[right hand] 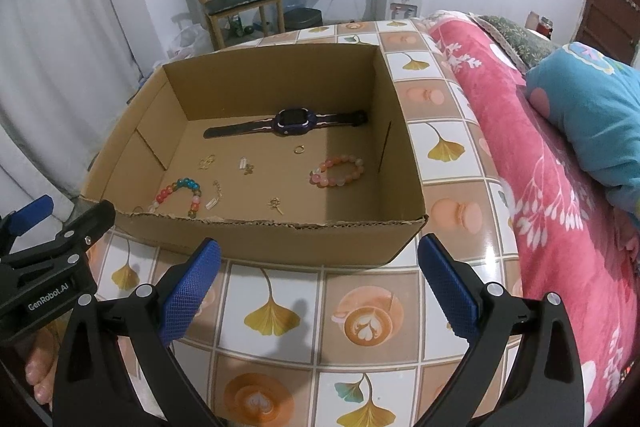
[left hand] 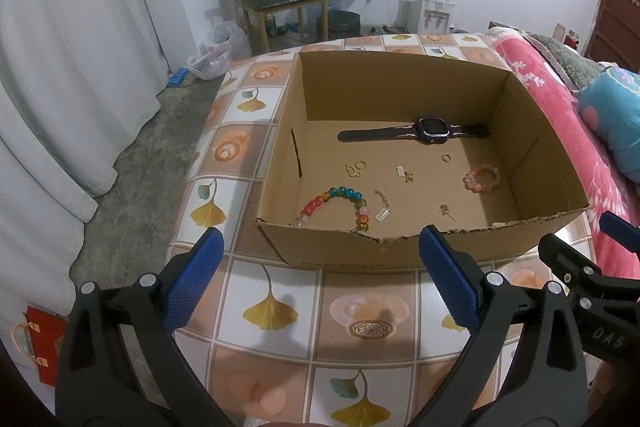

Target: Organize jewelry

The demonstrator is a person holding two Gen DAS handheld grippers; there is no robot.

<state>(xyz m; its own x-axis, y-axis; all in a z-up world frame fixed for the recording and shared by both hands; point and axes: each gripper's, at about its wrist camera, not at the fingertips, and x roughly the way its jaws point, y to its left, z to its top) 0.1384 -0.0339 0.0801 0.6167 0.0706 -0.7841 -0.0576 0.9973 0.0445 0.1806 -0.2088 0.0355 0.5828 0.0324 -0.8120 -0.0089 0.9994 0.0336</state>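
While nothing is yet held, the left gripper (left hand: 320, 267) is seen in the left wrist view with its blue pads spread wide, poised over the patterned tabletop (left hand: 280, 307) just short of the torn near wall of the cardboard box (left hand: 340, 247). Inside the box, a multicoloured bead bracelet (left hand: 336, 205) lies close to that near wall, a pink bead bracelet (left hand: 482, 178) lies toward the right wall, a dark smartwatch (left hand: 416, 131) is laid flat near the far wall, and small gold rings (left hand: 355, 167) and charms are scattered between them. In the right wrist view, the right gripper (right hand: 320, 269) is likewise seen wide apart and empty, held before the same box, with the pink bracelet nearer to it and the gold ring (right hand: 299, 149) just below the watch. All the jewelry appears already gathered in the box, so either the task is judged nearly done or a sorting step is about to begin; which cannot be told. If a piece is to be moved, a reach over the near wall and a fine, narrow pinch would be called for, the small gold pieces being the hardest to catch.
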